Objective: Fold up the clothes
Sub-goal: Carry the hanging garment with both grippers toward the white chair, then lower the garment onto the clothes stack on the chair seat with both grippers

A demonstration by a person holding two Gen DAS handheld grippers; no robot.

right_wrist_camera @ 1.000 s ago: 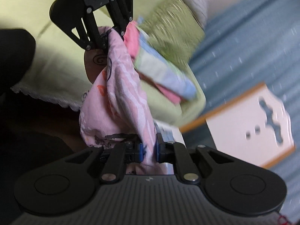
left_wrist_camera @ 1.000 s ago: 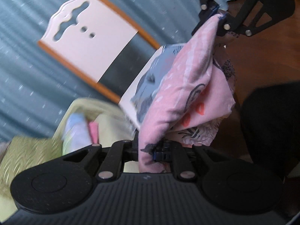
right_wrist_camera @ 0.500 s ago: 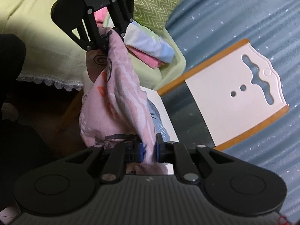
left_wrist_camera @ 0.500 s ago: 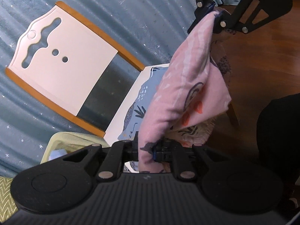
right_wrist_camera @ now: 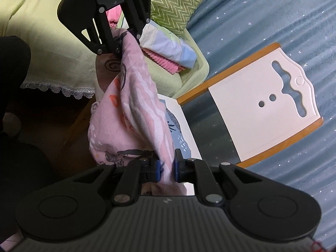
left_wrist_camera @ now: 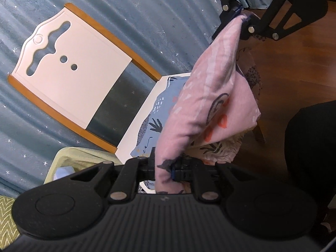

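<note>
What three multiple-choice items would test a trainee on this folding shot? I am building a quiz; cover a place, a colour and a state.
1. Where does the pink garment hang?
A. over the white chair seat
B. inside a drawer
C. on a hanger

2. What colour is the chair back?
A. black with red trim
B. white with orange-brown trim
C. all green

3. How is the garment held?
A. left gripper only
B. right gripper only
C. both

Answers: 1 A, the seat shows right behind the cloth; 2 B, white panel, wood-toned edges; 3 C, each view shows fingers shut on the cloth at both ends.
</note>
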